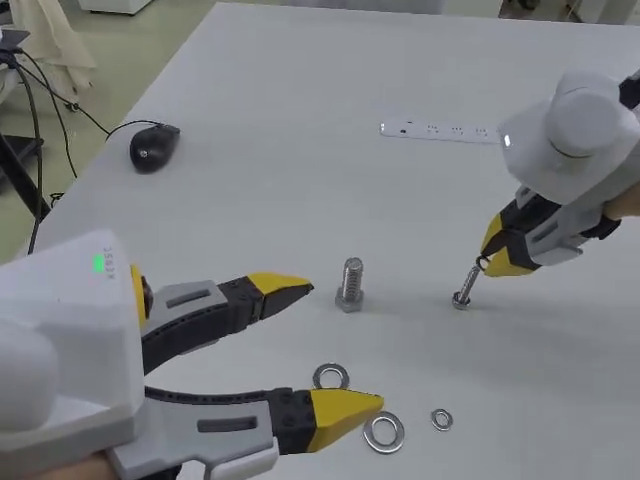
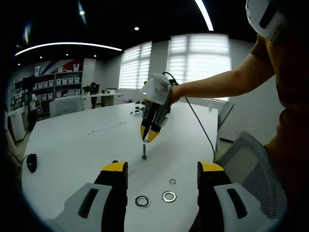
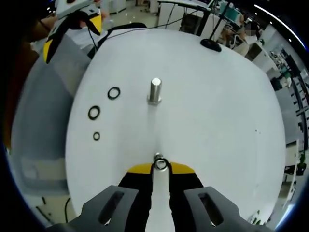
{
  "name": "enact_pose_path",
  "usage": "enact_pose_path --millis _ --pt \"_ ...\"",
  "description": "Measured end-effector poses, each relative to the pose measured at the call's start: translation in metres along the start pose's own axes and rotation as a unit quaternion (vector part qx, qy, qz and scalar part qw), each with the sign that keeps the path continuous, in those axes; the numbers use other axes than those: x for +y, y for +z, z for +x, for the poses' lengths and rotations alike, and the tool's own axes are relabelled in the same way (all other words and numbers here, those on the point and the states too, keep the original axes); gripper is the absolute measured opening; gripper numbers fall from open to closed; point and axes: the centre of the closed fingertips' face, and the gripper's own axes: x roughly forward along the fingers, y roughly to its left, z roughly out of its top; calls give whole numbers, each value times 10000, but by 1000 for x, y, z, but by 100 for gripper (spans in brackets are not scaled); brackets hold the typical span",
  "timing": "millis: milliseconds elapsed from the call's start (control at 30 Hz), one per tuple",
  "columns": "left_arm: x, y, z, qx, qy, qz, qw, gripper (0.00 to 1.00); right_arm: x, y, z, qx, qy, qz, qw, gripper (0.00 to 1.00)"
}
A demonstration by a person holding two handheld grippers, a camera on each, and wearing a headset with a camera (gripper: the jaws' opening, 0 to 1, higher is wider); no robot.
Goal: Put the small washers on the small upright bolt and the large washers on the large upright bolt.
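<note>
Step in hand: we are setting the held small washer over the small bolt, at the right of the head view.
Right tongs: the right tongs are nearly closed, pinching that washer by its rim at the very tips. In the right gripper view the ring is sitting low centre between the yellow tips, with the bolt's top just beside it.
Seating: we cannot tell whether the hole is already over the bolt's tip or only touching it.
Left tongs: the left tongs are gaping wide and gripping nothing, hovering at the lower left of the head view.
Small bolt: it is standing on its head on the tabletop and looking slightly tilted in the head view, which may be only the camera's angle.
Large bolt: the large bolt is standing upright and bare at the centre of the head view, well apart from the small one.
Waiting parts: the upper large washer, the lower large washer and the spare small washer are lying flat at bottom centre, near the left tongs.
Doing it well: we are judging that the ring needs keeping level and centred over the thread, and easing straight down. The tongs should open only slightly once the thread is through the hole.
Risk: any sideways push is likely to topple the small bolt, since nothing is bracing it.
</note>
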Motion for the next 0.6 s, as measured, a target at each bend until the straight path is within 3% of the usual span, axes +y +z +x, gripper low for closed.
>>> enact_pose_path --millis 600 --pt "7 -4 0 17 -4 -50 10000 57 -1 -1 14 59 203 61 9998 12"
